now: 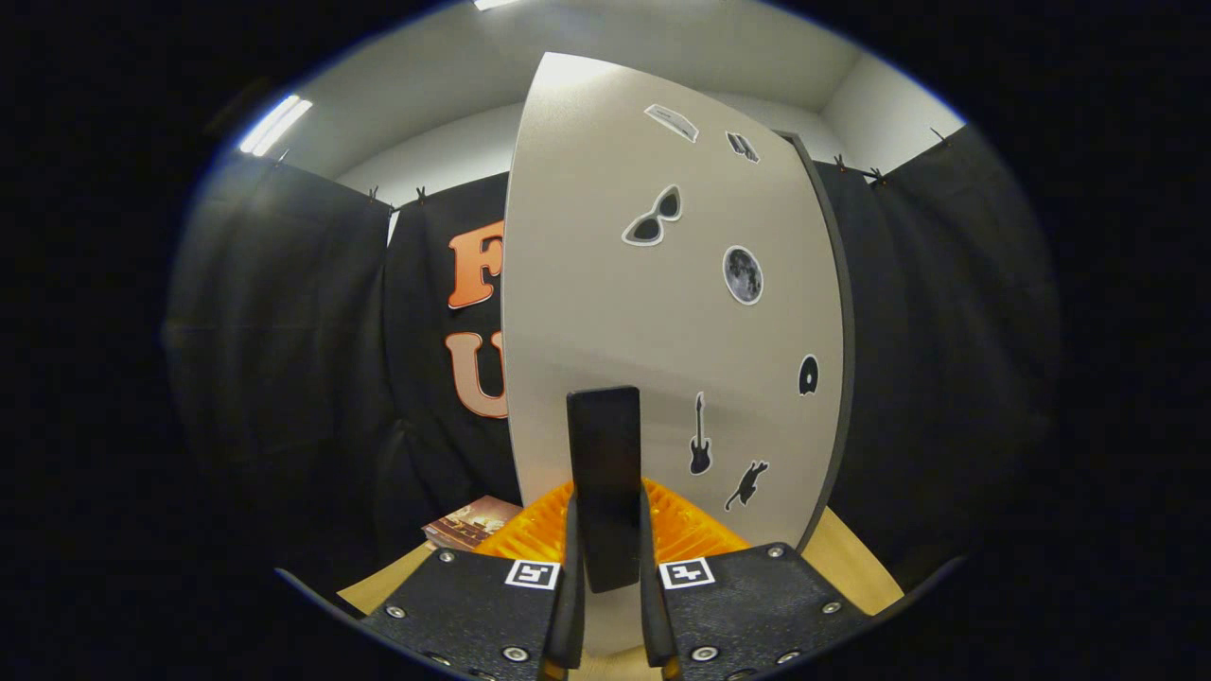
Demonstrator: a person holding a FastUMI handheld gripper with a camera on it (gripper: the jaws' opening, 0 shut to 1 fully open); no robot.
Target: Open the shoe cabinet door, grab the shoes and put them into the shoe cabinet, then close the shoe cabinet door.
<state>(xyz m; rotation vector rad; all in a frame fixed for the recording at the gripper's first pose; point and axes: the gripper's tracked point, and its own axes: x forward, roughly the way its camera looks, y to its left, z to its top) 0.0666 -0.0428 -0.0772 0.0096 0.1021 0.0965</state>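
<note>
gripper (605,530): fingers drawn narrow, both pressed against the sides of the dark upright handle (604,473) between them. the handle sits on the pale shoe cabinet door (605,312), which stands directly ahead, close, carrying stickers: sunglasses (652,217), moon (743,274), guitar (699,435). wooden surface (851,558) lies near right, below the door. a printed booklet (471,522) lies near left on that surface.

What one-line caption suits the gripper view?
Fingers shut on the cabinet door's dark handle, the sticker-covered door close ahead.
</note>
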